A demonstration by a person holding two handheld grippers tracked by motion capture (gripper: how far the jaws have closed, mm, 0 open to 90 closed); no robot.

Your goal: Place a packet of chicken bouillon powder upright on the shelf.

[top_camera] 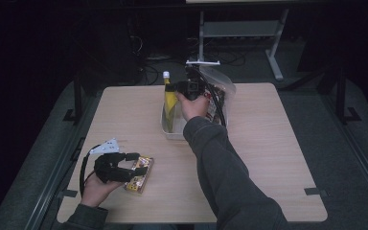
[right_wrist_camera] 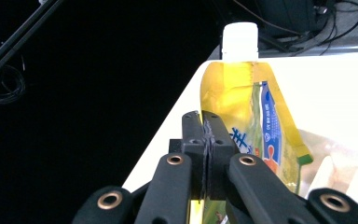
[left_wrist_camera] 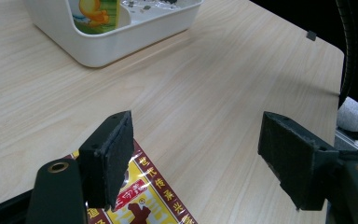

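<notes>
A yellow spouted pouch [top_camera: 170, 103] with a white cap stands upright in a white tub [top_camera: 172, 134] at the table's far middle. My right gripper [top_camera: 176, 88] is beside its upper part, jaws pressed together. In the right gripper view the pouch [right_wrist_camera: 235, 93] rises just behind my right gripper [right_wrist_camera: 206, 119], and a strip of its yellow film shows between the closed jaws. Near the front left, my left gripper [top_camera: 140, 163] stands open over a red and yellow snack packet [top_camera: 141, 179] lying flat. In the left gripper view the packet [left_wrist_camera: 144, 200] lies under one jaw of that gripper [left_wrist_camera: 196, 144].
A crumpled clear plastic bag [top_camera: 220, 84] sits in the tub's right side. The tub [left_wrist_camera: 121, 44] lies ahead of the left gripper across bare wooden table [top_camera: 268, 143]. A desk frame and cables stand on the dark floor beyond the far edge.
</notes>
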